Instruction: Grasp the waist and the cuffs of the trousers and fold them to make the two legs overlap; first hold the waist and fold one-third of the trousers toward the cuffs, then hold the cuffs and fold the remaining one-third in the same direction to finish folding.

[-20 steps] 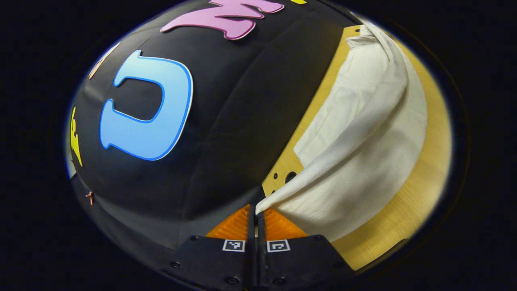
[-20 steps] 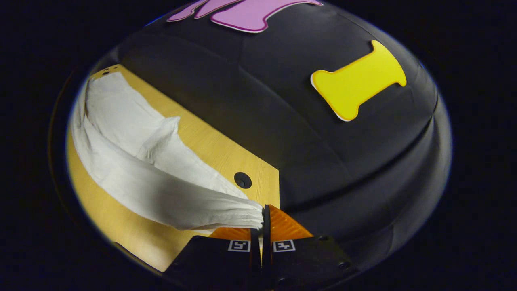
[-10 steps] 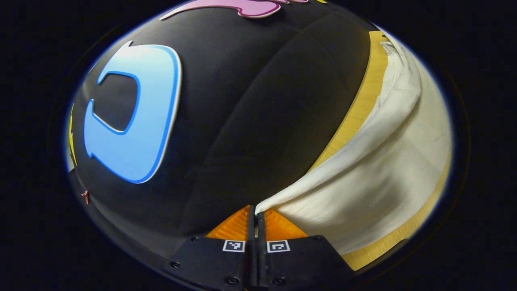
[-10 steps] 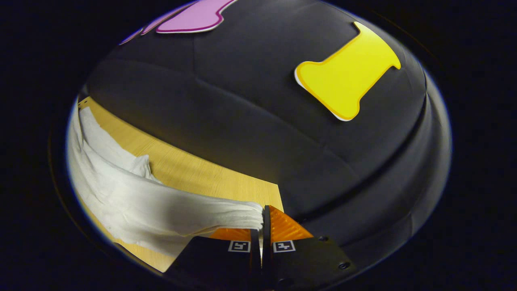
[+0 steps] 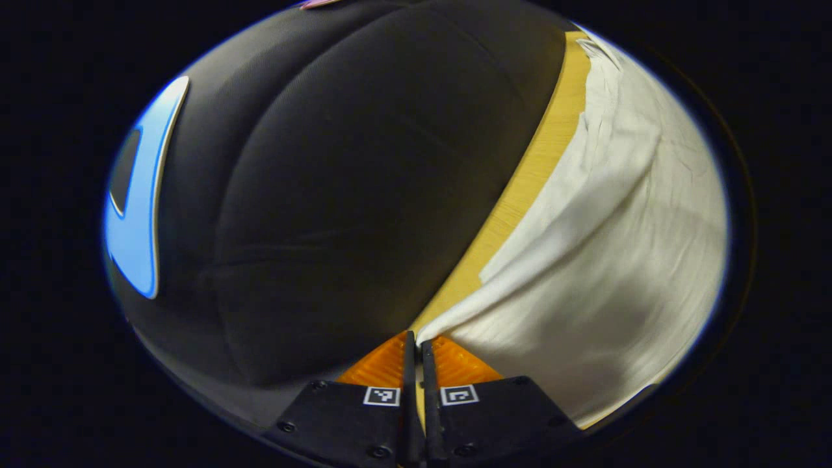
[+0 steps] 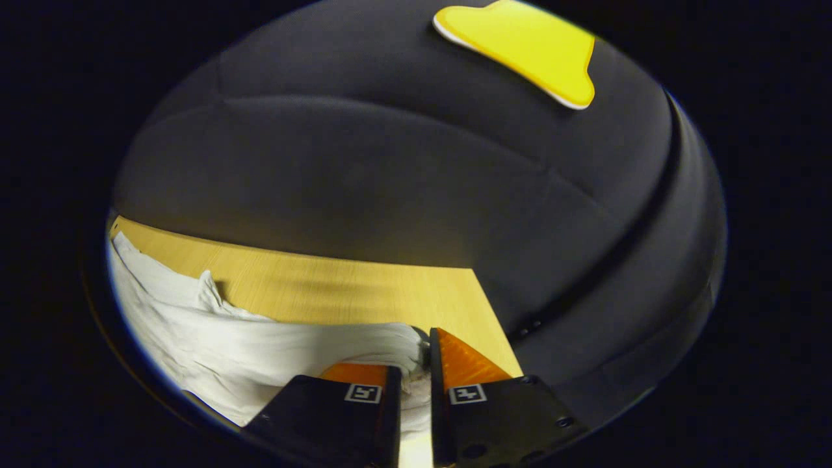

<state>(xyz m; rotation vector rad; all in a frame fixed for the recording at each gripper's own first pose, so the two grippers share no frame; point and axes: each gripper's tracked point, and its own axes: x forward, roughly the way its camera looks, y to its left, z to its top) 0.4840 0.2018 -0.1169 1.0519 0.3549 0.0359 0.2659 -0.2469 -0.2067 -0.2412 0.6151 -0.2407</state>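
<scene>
Black cloth walls the booth behind a light wooden bench point(image 5: 520, 195) in the left gripper view. White trousers point(image 5: 624, 260) lie spread over the bench to the right, and one edge of the cloth rises in a taut fold down to the left tongs point(image 5: 414, 344). Those tongs are closed to a thin slit, both fingers pressing on the corner of the trousers at their tips.

Right gripper view: the same black cloth stands behind the bench point(image 6: 364, 292), whose corner lies just past the tongs. The trousers point(image 6: 214, 351) stretch from the left rim across the bench to the right tongs point(image 6: 416, 354). Bunched white cloth sits between the two fingers, and a narrow gap shows between them with fabric filling it; both fingers appear to press on the bunch. The right finger's tip reaches just past the cloth's gathered end.
</scene>
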